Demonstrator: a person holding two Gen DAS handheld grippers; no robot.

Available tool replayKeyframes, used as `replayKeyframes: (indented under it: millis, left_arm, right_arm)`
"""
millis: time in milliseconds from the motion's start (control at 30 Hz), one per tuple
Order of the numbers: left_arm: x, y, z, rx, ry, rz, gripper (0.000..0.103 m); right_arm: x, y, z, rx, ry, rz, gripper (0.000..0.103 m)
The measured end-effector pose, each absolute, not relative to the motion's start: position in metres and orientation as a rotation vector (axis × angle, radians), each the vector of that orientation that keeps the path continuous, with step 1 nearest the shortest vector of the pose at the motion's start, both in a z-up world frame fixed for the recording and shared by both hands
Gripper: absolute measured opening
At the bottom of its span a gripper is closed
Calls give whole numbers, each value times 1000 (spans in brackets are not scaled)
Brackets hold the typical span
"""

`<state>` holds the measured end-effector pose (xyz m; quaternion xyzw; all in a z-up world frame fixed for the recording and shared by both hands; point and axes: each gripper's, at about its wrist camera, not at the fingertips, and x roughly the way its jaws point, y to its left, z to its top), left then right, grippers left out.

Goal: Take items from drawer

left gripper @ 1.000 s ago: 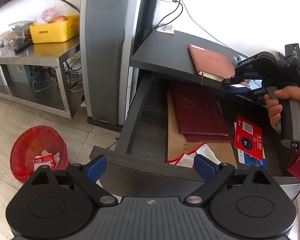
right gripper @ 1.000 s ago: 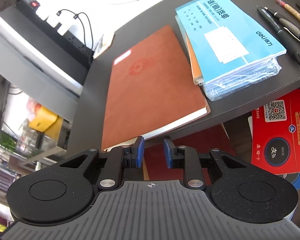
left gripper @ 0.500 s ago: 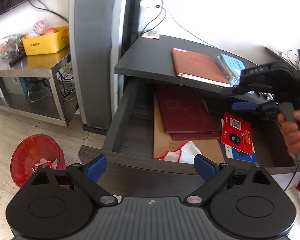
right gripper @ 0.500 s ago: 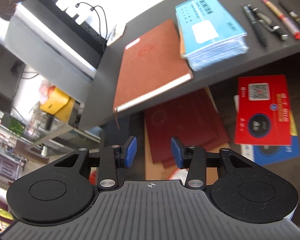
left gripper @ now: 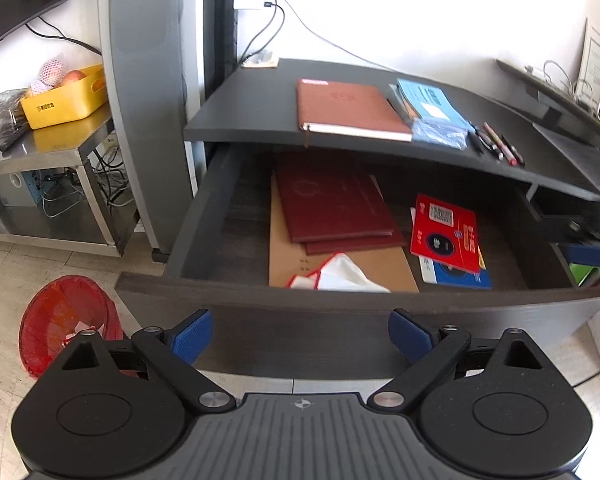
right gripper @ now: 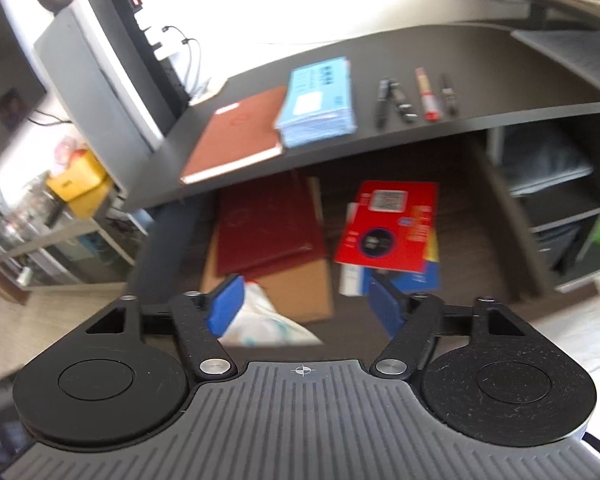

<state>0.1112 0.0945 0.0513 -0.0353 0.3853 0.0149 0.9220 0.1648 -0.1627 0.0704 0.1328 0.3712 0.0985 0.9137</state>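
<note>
At the far left of the left wrist view, a red mesh waste bin [left gripper: 66, 316] is seen on the tiled floor with scraps of paper inside, and a yellow tub [left gripper: 66, 100] holding fruit is set on a steel table. The dark drawer [left gripper: 352, 302] is pulled open beneath the desk top [left gripper: 252, 108]. In it, from left to right, a brown envelope [left gripper: 340, 268] is laid flat, two dark red folders [left gripper: 332, 204] are stacked on top of it, a white cloth with red trim [left gripper: 338, 274] is bunched at the front wall, and a red card [left gripper: 446, 234] is laid over a blue box [left gripper: 464, 276]. On the desk top a brown notebook [left gripper: 348, 110], a blue wrapped pack [left gripper: 430, 114] and a row of pens [left gripper: 496, 142] are lined up.

The left gripper [left gripper: 300, 338] is held level outside the drawer front, below its edge, with its blue pads spread wide apart and nothing between them. The right gripper [right gripper: 304, 304] is tilted down over the front of the drawer, its pads also parted and empty; the white cloth [right gripper: 260, 320] is seen just beyond the left pad, the red card [right gripper: 388, 224] further in. In the left wrist view, part of the right gripper is seen at the drawer's right side.
</note>
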Motion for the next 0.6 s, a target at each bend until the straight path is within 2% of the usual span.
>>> replayKeyframes:
  millis: [67, 133, 200, 600]
  left_arm:
    - [109, 90, 49, -59, 799, 32, 95]
    - [106, 86, 46, -46, 806, 33, 95]
    - [104, 84, 43, -38, 818, 38, 95]
    - [112, 92, 14, -37, 928, 144, 100]
  right_arm:
    - [148, -170, 69, 246, 762, 178, 86]
    - [132, -176, 67, 228, 755, 157, 87]
    - [120, -180, 64, 221, 741, 141, 95]
    - [108, -181, 22, 70, 797, 48, 96]
